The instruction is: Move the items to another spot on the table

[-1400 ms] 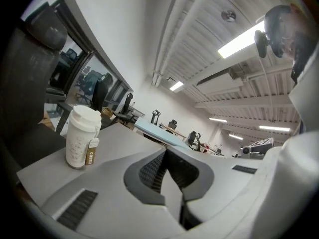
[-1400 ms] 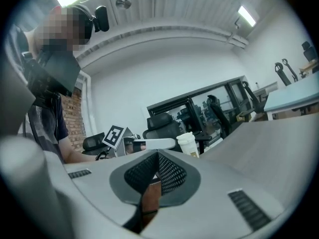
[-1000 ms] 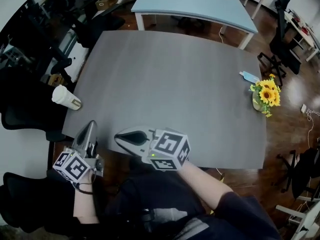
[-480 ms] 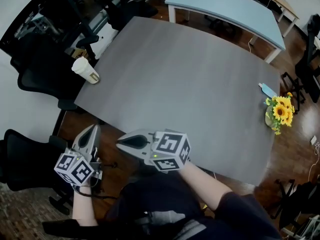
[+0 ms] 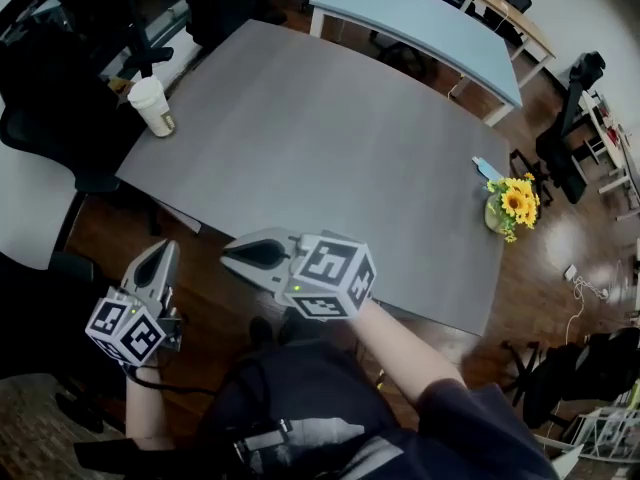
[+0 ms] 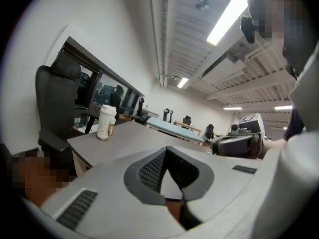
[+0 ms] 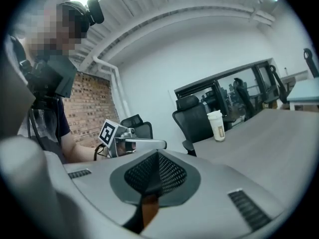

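A white paper cup [image 5: 152, 105] with a brown sleeve stands upright at the far left corner of the grey table [image 5: 330, 158]. A small vase of yellow sunflowers [image 5: 510, 205] stands at the right edge, with a light blue flat item [image 5: 487, 171] just behind it. My left gripper [image 5: 160, 255] is shut and empty over the wooden floor, off the table's near left corner. My right gripper [image 5: 230, 256] is beside it, shut and empty, short of the near edge. The left gripper view shows the cup [image 6: 105, 122] ahead; the right gripper view shows the cup [image 7: 216, 125] and the left gripper [image 7: 132, 143].
Black office chairs [image 5: 40, 133] stand close to the table's left side near the cup. A light blue table [image 5: 420, 18] lies beyond the far edge. More chairs [image 5: 560, 148] and cables sit on the floor at the right.
The view has swung, so the table now runs more diagonally and the cup sits higher in the picture. Both grippers, still shut, have shifted off the near edge toward the left corner.
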A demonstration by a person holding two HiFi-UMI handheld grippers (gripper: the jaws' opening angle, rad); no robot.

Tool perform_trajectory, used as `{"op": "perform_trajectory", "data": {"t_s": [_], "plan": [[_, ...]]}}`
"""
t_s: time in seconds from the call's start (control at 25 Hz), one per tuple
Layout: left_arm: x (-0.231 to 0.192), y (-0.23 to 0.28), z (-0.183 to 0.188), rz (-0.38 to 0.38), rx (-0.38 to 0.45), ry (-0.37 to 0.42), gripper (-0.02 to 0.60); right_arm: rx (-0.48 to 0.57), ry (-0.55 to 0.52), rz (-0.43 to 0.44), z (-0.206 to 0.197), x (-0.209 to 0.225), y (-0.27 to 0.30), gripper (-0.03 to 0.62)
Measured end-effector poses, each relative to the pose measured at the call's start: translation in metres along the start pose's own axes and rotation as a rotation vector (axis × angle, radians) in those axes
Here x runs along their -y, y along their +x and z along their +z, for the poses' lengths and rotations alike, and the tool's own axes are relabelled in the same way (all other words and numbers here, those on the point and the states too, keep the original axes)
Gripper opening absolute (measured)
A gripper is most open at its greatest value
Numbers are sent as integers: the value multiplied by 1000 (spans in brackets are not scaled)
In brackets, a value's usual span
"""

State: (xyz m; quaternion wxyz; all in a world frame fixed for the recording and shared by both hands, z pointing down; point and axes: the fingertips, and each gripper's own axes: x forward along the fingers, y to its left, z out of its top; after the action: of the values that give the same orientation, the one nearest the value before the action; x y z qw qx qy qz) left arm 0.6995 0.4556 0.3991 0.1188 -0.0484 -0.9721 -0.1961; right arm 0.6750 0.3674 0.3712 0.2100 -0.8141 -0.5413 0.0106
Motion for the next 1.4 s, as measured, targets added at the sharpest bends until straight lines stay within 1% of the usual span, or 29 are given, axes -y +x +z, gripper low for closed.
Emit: {"op": "perform_trajectory", "data": {"t_s": [0.12,0.2,0.36,0.56,0.76,0.96,1.12,1.28,1.4], "plan": [[-6,-11,-12,-41,16,-61,-8,8,-8,-62,6,-4,-2,8],[-4,-12,-17,-69,16,-83,-8,27,2,-109,9,-5,-8,8],[13,-3,-20,-122,13,-64,-8,48,-7,-184,9,-8,-26,8],[42,7,-26,-168,-5,-18,-8,87,0,-218,3,-12,-52,8],[73,21,-24,-206,-8,-37,-8,133,9,-245,-2,-12,-87,8],[136,42,-45,-239,-55,-16,-8,194,30,-237,-12,-26,-137,8],[200,61,-69,-266,-88,3,-8,203,40,-227,-36,-37,-188,8],[263,75,-83,-276,-105,45,-8,211,55,-241,-59,-46,-249,8],[305,75,-95,-272,-109,90,-6,246,94,-247,-75,-54,-292,8]]}}
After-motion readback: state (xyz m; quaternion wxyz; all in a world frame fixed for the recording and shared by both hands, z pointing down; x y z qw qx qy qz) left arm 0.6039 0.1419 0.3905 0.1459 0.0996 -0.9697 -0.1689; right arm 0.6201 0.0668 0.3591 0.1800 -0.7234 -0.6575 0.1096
